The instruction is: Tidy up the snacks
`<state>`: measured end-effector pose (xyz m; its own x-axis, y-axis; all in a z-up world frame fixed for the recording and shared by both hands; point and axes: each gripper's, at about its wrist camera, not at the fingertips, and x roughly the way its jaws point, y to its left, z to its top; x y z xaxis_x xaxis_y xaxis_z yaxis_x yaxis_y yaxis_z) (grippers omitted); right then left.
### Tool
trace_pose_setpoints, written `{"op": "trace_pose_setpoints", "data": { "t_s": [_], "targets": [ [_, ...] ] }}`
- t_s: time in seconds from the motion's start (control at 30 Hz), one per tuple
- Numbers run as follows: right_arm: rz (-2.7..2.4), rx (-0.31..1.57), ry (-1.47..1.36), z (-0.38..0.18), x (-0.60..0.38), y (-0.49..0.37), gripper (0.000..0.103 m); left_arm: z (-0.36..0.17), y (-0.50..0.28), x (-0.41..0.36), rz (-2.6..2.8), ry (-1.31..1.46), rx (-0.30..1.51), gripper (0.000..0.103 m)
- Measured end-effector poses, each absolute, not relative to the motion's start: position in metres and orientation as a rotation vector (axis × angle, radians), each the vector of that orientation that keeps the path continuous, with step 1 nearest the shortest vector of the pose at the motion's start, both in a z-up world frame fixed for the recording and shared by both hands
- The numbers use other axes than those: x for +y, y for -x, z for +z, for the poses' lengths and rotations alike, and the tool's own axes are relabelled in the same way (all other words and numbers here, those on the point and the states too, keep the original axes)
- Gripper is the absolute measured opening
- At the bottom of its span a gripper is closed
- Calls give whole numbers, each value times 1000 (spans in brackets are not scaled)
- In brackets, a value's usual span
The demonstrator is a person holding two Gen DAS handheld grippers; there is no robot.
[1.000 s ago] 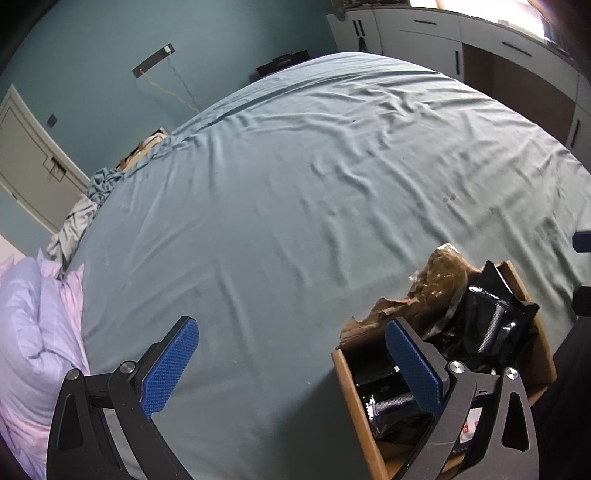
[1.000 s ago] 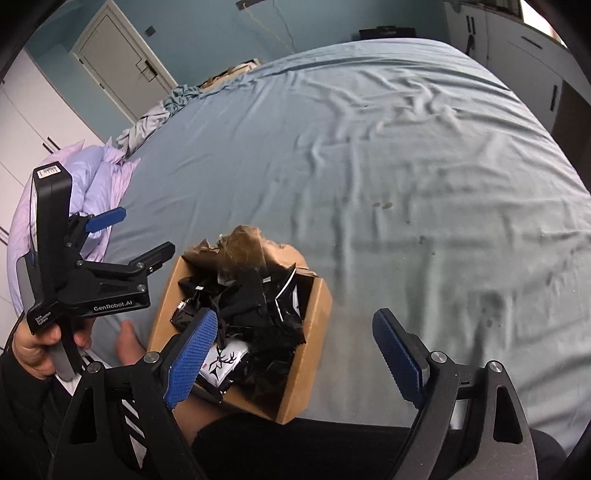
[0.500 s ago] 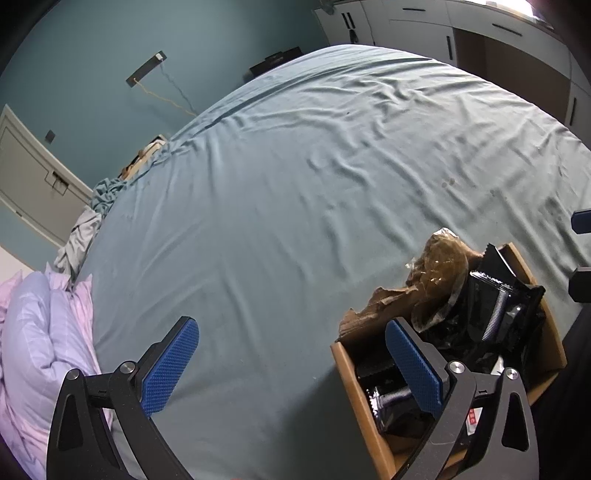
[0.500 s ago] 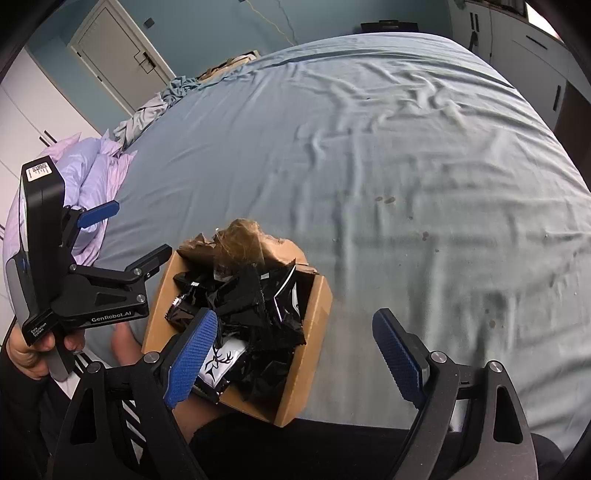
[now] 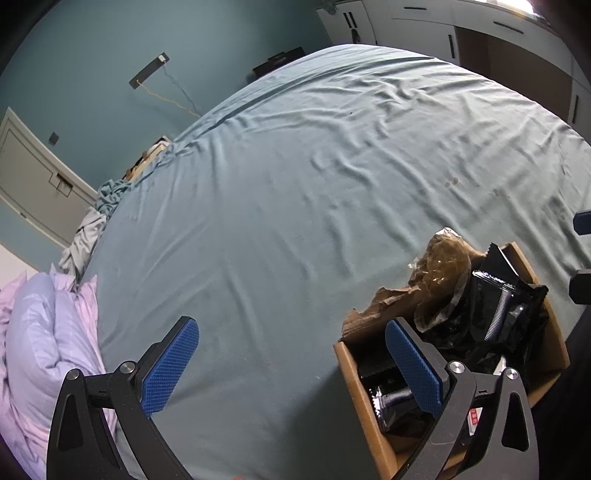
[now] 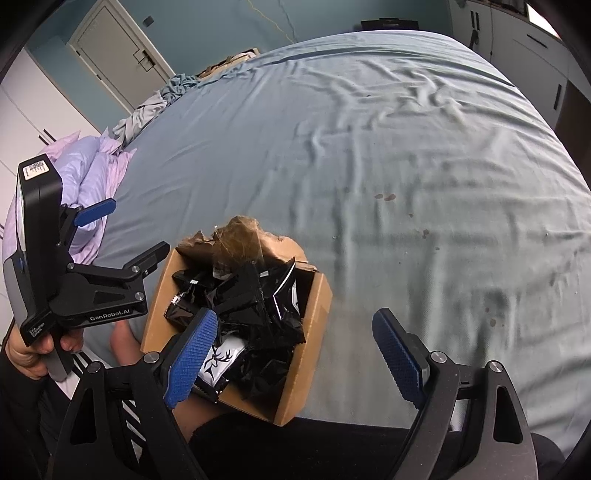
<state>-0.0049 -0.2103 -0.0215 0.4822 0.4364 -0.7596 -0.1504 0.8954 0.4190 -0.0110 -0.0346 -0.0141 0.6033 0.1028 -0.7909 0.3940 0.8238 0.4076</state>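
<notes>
A brown cardboard box [image 6: 314,332] stands on the bed's near edge, holding several black snack packets [image 6: 251,295] and a white packet with a deer print [image 6: 221,358]. A crumpled clear wrapper [image 5: 443,273] sticks up at its torn far flap. My left gripper [image 5: 291,350] hangs open over the sheet, its right finger above the box's [image 5: 354,380] left wall, nothing between its pads. My right gripper [image 6: 295,343] is open above the box's right side, empty. In the right wrist view the left gripper [image 6: 122,232] appears beside the box, held by a hand [image 6: 33,350].
A wide blue-grey sheet [image 6: 369,166] covers the bed [image 5: 295,206]. Lilac pillows [image 5: 40,343] and bunched bedding [image 6: 147,110] lie at its left side. White cupboards [image 5: 480,33] and a door [image 6: 118,55] stand beyond. The person's dark-clad legs [image 6: 332,443] are at the near edge.
The left wrist view has tilted slightly, so the box sits a little further right and the pillows lower. Neither gripper has changed its opening.
</notes>
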Motion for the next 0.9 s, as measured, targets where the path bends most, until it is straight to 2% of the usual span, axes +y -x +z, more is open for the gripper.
{"op": "trace_pose_setpoints", "data": {
  "t_s": [0.9],
  "targets": [
    [349,1020,-295,-23,-204,5,86,-18,15,-38,-161,-654,922,103]
  ]
}}
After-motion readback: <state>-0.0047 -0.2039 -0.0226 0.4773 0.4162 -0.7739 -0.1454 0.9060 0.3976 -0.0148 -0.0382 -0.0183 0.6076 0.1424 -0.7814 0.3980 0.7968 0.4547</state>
